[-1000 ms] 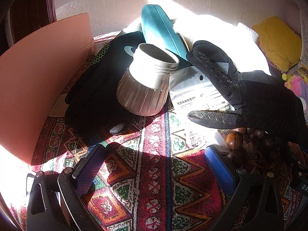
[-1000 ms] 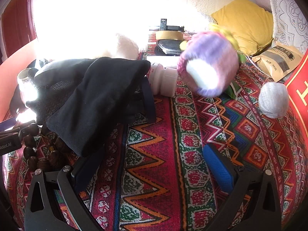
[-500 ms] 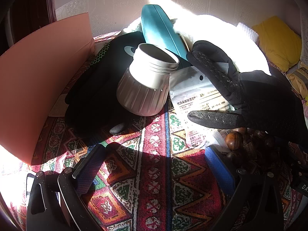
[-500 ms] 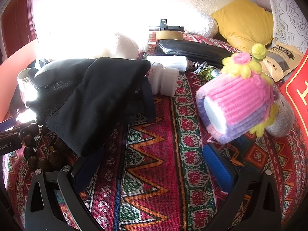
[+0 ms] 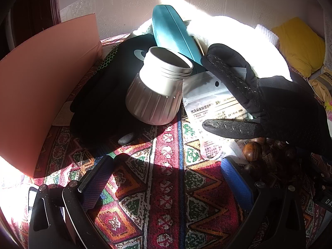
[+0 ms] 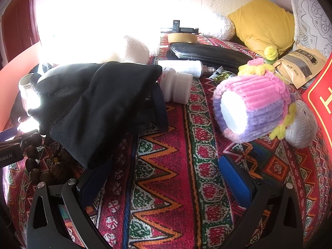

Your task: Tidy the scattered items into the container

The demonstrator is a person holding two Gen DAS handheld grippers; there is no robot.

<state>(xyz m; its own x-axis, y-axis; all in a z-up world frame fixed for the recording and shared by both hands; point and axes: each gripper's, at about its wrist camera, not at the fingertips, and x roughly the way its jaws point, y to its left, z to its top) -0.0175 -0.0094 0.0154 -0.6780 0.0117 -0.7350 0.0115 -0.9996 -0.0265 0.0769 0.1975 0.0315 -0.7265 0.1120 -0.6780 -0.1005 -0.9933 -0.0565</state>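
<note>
You have a patterned red cloth [image 6: 161,166] under everything. At its far right corner sits a yellow cushion [image 6: 263,20], with a lace drape [image 6: 307,16] beside it. An embossed white wall [image 5: 128,10] runs along the far edge, and sunlight washes out the far left.

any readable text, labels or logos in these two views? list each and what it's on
"Robot.AI" (start cut off): black gripper body at left edge.
"H", large gold letter, rest cut off: red panel at right edge.
White swoosh-like logo, no letters: flat black glove under the silver ribbed cup.
Chinese print, too small to read: clear zip pouch.
Dark label, too blurred: kraft paper pouch.
</note>
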